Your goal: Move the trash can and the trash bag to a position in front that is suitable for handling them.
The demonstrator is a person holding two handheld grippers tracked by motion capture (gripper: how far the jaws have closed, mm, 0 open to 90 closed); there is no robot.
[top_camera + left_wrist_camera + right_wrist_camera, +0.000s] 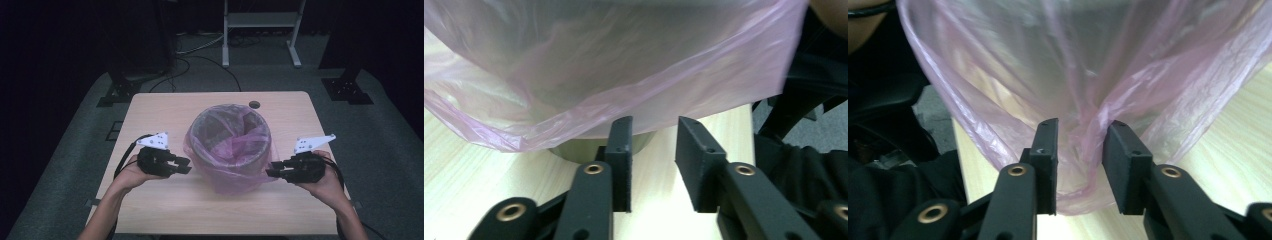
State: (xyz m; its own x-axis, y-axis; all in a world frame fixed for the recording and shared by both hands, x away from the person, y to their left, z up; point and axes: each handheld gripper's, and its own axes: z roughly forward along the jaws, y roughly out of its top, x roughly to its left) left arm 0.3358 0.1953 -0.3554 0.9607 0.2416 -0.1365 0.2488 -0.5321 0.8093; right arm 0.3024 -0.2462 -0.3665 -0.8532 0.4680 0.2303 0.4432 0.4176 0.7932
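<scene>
Table [165, 107] first: pale wood, broad, with a small dark round hole [254, 104] near its far edge. Dead centre on it stands a round bin [227, 131], and draped over its rim and down its sides is a pink see-through bag [235, 172], the hem bunching loosely on the wood at the near side. Either side of that bin come 2 hands. Left gripper [184, 166] sits just beside the bag's left flank, level with the tabletop, grey plate on top; in the left gripper view its jaws stand apart with bare wood between them, the bag's [589, 75] hem hanging just past the tips and the bin's [574, 152] base peeking out underneath. Right gripper [272, 172] is up against the bag's right flank; in the right gripper view its jaws are parted too, with a gathered fold of pink film [1087, 145] hanging down between them, not pinched, the pads [1050, 150] clear of it.
</scene>
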